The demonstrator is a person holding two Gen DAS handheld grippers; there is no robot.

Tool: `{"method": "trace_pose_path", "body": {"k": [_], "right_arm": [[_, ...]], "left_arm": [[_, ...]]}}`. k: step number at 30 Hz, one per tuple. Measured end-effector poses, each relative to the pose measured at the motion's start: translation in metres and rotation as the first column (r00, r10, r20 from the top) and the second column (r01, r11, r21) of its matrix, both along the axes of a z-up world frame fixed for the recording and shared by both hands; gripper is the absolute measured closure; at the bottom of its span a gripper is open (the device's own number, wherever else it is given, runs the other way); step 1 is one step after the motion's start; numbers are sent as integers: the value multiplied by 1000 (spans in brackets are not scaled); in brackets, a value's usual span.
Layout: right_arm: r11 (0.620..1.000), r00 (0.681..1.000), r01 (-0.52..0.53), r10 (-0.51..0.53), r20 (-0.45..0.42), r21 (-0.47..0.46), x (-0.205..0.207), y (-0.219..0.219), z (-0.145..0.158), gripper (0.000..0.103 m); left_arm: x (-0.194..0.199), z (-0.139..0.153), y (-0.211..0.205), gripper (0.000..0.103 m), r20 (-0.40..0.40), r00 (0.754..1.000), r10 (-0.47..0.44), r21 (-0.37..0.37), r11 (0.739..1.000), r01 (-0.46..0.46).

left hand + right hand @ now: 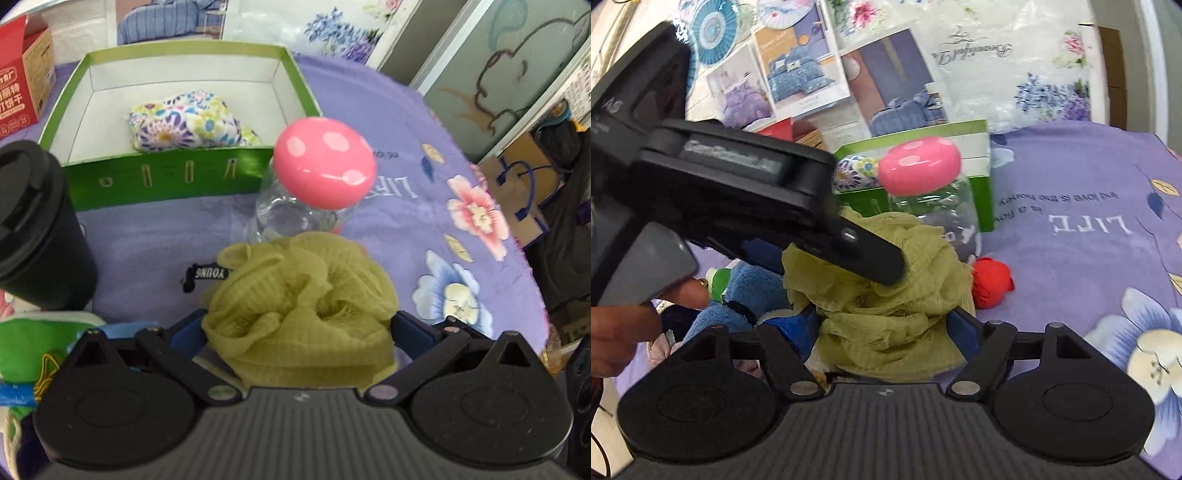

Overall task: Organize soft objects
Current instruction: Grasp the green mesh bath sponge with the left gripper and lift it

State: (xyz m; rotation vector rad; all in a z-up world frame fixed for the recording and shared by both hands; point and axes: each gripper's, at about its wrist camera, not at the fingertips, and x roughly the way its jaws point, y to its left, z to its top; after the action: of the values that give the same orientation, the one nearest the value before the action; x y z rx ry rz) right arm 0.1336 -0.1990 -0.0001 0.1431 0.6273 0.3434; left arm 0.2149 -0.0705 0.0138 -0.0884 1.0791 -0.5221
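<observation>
Purple floral tablecloth (406,122) over table; frosted glass panels (491,74) at right; packaged bedding (1015,55) stacked behind.

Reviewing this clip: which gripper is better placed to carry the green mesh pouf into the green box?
Left. The left gripper has its pads pressed into the mesh pouf, with the green box straight ahead. The right gripper merely straddles the pouf, apparently loosely.

The crumpled olive-green mesh bath sponge (301,306) is hiding the base of the clear plastic jar with a pink spotted lid (325,164) — and both blue fingertips. The black lidded cup (37,229) is being cut by the left edge.
</observation>
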Motion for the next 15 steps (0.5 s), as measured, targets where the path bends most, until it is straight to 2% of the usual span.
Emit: {"method": "trace_pose_path", "body": {"k": [3, 5, 8, 10, 13, 15], "right_arm": [[999, 1000, -7, 6, -30, -44, 9, 8, -6, 38], [997, 1000, -1, -1, -23, -75, 10, 12, -10, 36], [999, 1000, 10, -11, -11, -46, 10, 10, -12, 35], [999, 999, 37, -37, 10, -28, 9, 8, -12, 37], [998, 998, 55, -55, 42, -2, 4, 6, -15, 43], [998, 997, 56, -56, 52, 7, -2, 6, -12, 47]], "left_arm": [[5, -6, -6, 1, -35, 999, -8, -15, 1000, 7], [5, -8, -8, 1, -27, 1000, -11, 7, 1000, 12], [6, -9, -4, 11, -43, 999, 6, -15, 1000, -6], [5, -8, 0, 25, -40, 999, 10, -33, 999, -11], [-1, -3, 2, 35, -18, 1000, -1, -29, 1000, 0], [-11, 3, 3, 37, 11, 1000, -19, -29, 999, 19]]}}
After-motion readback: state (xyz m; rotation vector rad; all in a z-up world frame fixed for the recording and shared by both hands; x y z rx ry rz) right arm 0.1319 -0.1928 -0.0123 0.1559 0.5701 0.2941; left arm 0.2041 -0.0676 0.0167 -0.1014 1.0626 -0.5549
